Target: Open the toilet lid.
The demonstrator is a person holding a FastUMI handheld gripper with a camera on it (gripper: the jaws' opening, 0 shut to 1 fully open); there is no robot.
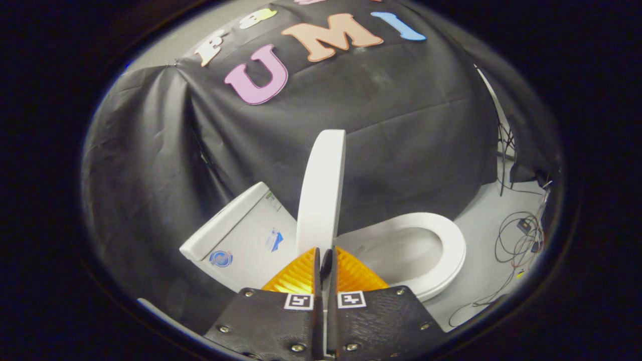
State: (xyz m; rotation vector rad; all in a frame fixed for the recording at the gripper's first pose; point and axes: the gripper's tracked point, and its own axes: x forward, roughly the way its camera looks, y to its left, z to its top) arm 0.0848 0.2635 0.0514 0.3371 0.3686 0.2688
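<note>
White and raised nearly upright, the toilet lid (321,190) stood just ahead of the fingers, at twelve o'clock from them, edge-on to the camera. The gripper (325,260) was closed almost fully, with only a thin slit between its fingers; whether they pinched the lid's lower edge could not be told. At ten o'clock from the fingers sat the tank (241,235), bearing small stickers. At two o'clock the seat (441,250) lay open over the bowl. Farther toward three o'clock, loose cables (521,240) trailed across the pale floor (481,281).
</note>
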